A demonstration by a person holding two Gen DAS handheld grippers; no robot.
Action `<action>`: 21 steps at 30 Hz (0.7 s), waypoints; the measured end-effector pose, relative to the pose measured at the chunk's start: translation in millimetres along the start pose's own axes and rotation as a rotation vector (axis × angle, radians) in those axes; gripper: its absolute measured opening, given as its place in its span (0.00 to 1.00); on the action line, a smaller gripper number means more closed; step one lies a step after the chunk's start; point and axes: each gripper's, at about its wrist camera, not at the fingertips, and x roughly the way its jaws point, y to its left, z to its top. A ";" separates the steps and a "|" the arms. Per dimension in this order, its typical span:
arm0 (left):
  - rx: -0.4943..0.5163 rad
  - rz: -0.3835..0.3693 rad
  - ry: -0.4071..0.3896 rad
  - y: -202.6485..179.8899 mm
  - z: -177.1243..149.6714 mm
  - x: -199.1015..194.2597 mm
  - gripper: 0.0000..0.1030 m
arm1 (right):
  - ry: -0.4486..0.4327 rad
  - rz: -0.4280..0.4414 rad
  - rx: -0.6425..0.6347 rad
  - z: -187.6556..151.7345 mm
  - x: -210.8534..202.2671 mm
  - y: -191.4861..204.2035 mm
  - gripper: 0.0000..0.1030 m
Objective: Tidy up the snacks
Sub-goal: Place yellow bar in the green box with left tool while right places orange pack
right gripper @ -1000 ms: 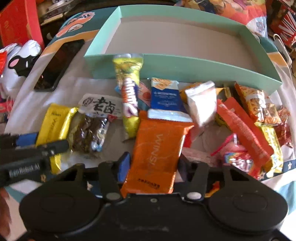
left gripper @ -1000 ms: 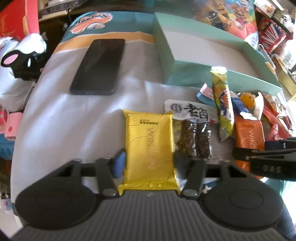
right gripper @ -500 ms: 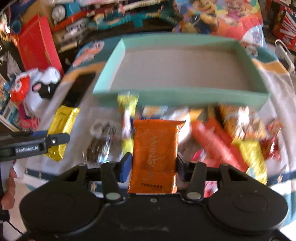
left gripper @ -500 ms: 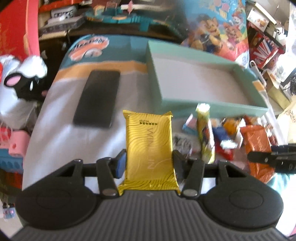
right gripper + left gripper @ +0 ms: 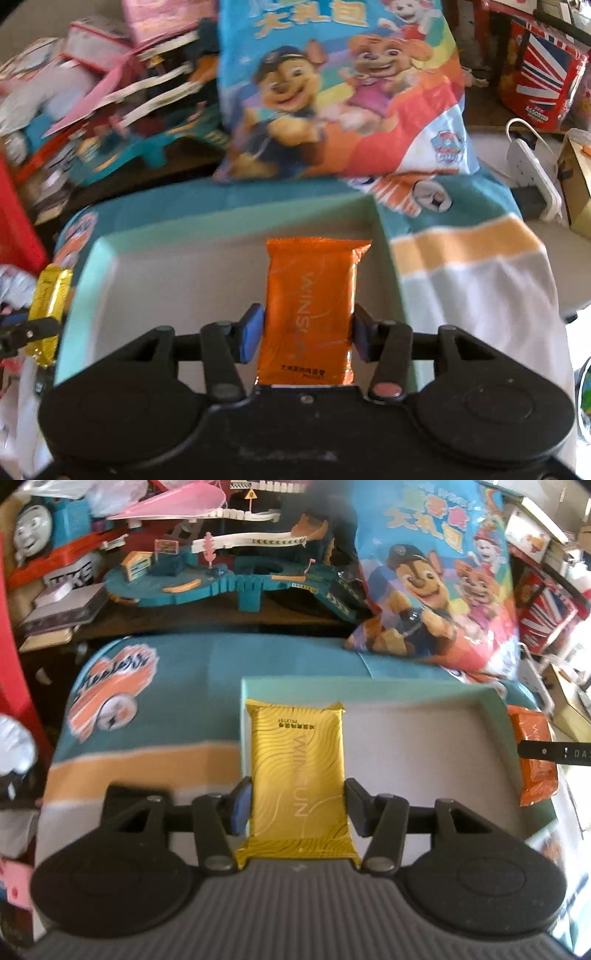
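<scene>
My left gripper [image 5: 297,806] is shut on a yellow snack pack [image 5: 299,775], held over the left part of the shallow mint-green box [image 5: 495,716]. My right gripper [image 5: 307,332] is shut on an orange snack pack [image 5: 314,306], held over the right part of the same box [image 5: 85,280], near its right wall. Each pack also shows in the other view: the orange pack [image 5: 532,753] at the far right, the yellow pack [image 5: 50,306] at the far left. The box floor looks grey and bare where visible.
The box sits on a teal, orange and white cloth [image 5: 147,709]. A large cartoon-dog bag [image 5: 332,92] leans behind it. A teal toy track set [image 5: 229,576] and red boxes crowd the back. A white power strip [image 5: 532,166] lies to the right.
Both grippers lifted their packs off the pile of snacks and carried them forward over the mint-green box. The loose snacks and the black phone have dropped out of view.
</scene>
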 end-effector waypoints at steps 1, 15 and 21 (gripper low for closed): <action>-0.001 0.009 0.006 -1.8 6.9 12.5 0.50 | 0.005 0.006 -0.001 7.7 11.3 -4.4 0.47; 0.067 0.095 0.032 -16.6 22.3 90.0 0.82 | 0.035 0.118 0.001 35.1 97.7 -17.8 0.91; 0.067 0.087 0.001 -25.9 12.1 60.8 0.98 | -0.012 0.103 0.025 25.8 69.7 -10.6 1.00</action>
